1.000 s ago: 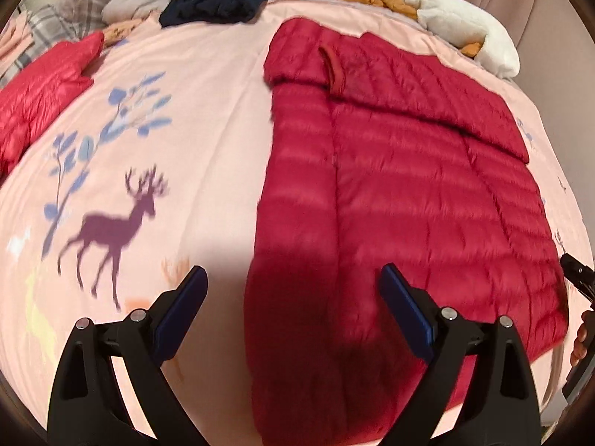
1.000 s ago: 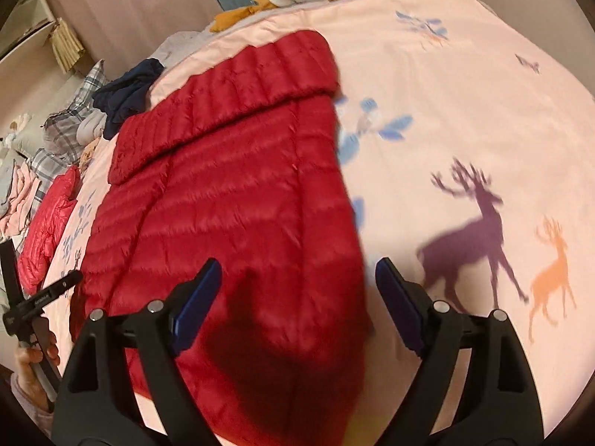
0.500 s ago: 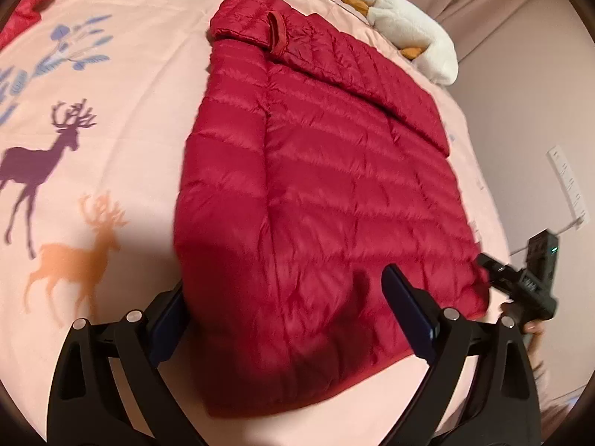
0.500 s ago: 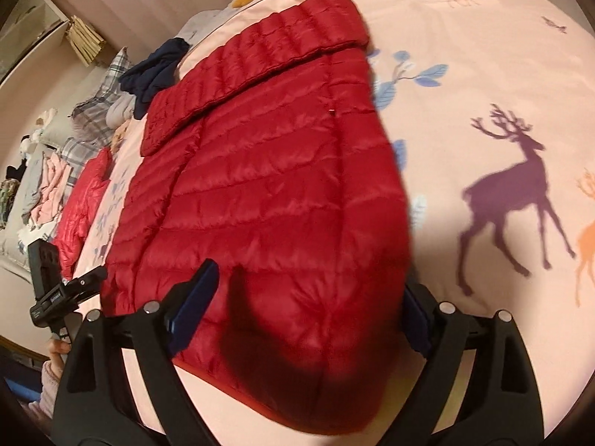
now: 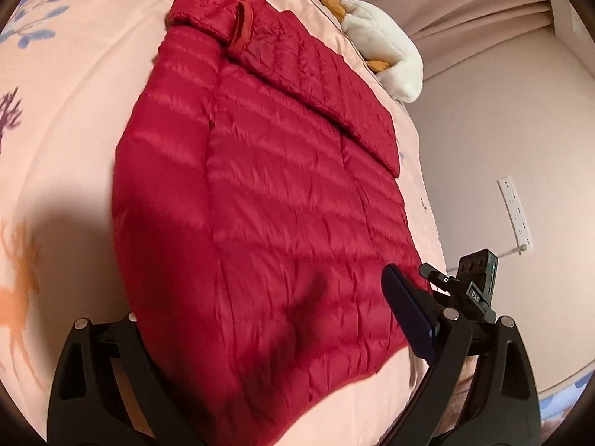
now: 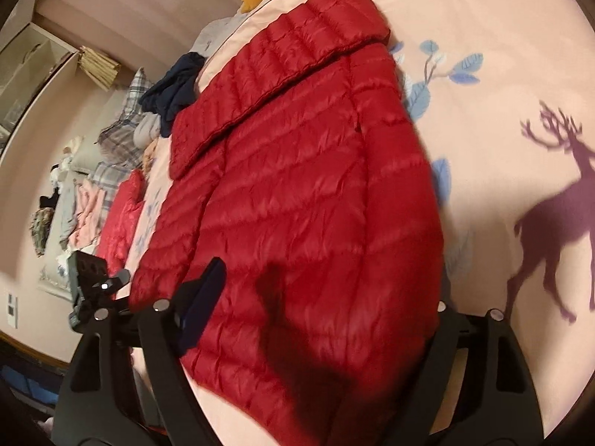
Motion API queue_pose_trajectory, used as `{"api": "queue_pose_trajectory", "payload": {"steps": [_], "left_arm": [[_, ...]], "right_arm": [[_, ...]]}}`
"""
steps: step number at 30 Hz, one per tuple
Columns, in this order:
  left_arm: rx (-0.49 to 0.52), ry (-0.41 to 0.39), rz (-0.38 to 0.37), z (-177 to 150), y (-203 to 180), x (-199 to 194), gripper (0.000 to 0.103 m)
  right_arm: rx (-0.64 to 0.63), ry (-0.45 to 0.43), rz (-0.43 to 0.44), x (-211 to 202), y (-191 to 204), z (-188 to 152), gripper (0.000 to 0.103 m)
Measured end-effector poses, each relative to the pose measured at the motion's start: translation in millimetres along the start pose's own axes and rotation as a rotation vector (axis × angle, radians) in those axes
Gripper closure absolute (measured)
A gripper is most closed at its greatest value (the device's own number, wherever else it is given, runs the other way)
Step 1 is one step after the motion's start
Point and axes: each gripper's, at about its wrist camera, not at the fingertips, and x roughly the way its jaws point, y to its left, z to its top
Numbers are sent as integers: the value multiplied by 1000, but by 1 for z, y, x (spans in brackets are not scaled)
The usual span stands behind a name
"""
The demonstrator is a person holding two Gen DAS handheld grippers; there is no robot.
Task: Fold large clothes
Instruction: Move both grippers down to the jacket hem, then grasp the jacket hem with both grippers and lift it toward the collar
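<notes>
The left tongs (image 5: 267, 319) stand wide open, straddling the near hem of the red down jacket (image 5: 267, 193): the right finger (image 5: 407, 312) with its blue pad rides above the jacket's near right corner, while the left finger is hidden behind the puffed fabric at the near left corner. The right tongs (image 6: 323, 301) are likewise spread wide over the same hem, the left finger (image 6: 202, 304) over the quilting and the right finger tucked out of sight behind the jacket's right edge. Neither pair grips anything.

There is one jacket between the fingers, lying flat on the pink bedspread (image 5: 74, 119). Its long axis runs straight away from both tongs, hem nearest, collar farthest, with a hanging loop (image 5: 241, 26) at the collar. One sleeve (image 5: 327, 85) is folded across the far end.

Printed deer mark the bedspread: one orange deer (image 5: 18, 297) left of the left tongs, one purple deer (image 6: 554, 223) right of the right tongs. Bare bedspread lies open on those outer sides. The bed's edge runs close beside the jacket's right side in the left view, with the wall (image 5: 502, 119) beyond.

Farther off, left of the right tongs, lie a second red garment (image 6: 121, 219), a navy garment (image 6: 174, 85) and plaid clothes (image 6: 119, 137). A white plush toy (image 5: 386, 52) sits beyond the collar.
</notes>
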Motion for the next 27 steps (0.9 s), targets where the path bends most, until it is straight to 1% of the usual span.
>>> {"api": "queue_pose_trajectory", "payload": {"steps": [4, 7, 9, 11, 12, 13, 14, 15, 16, 17, 18, 19, 21, 22, 23, 24, 25, 27], "left_arm": [[-15, 5, -13, -12, 8, -11, 20], [-27, 0, -16, -23, 10, -17, 24], [-20, 7, -18, -29, 10, -17, 26], [-11, 12, -3, -30, 8, -13, 29], [-14, 14, -3, -28, 8, -11, 34], [-20, 14, -4, -25, 7, -9, 44], [-23, 13, -5, -23, 6, -7, 48], [-25, 15, 1, -20, 6, -5, 53], [-24, 19, 16, -18, 4, -2, 57], [-18, 21, 35, -15, 0, 2, 59], [-13, 20, 46, -14, -2, 3, 67], [-9, 19, 63, -13, -4, 4, 73], [4, 16, 112, -10, -9, 6, 79], [10, 16, 134, -8, -12, 7, 82], [14, 13, 145, -8, -14, 6, 83], [22, 4, 160, -7, -17, 4, 85], [35, -4, 174, -7, -20, 2, 87], [62, -22, 198, -7, -27, -1, 88]], "right_arm": [[14, 15, 25, -11, -5, -17, 22], [13, 27, 39, -17, -5, -29, 22], [-3, 27, 32, -17, -2, -35, 22], [-18, 20, 14, -14, 2, -36, 22], [-19, 19, 11, -12, 2, -35, 23], [-22, 15, 2, -10, 5, -33, 28], [-27, 14, -2, -8, 7, -31, 33], [-31, 14, -3, -8, 7, -31, 35], [-38, 13, -8, -6, 8, -31, 40], [-47, 12, -16, -5, 10, -31, 44], [-59, 10, -22, -3, 13, -31, 49], [-68, 8, -25, -2, 15, -31, 52], [-83, -4, -34, -3, 19, -30, 63], [-88, -8, -39, -3, 20, -30, 65], [-97, -18, -47, -4, 22, -29, 73], [-104, -26, -51, -6, 24, -29, 77], [-111, -36, -52, -8, 26, -29, 80], [-133, -61, -56, -14, 30, -30, 84]]}}
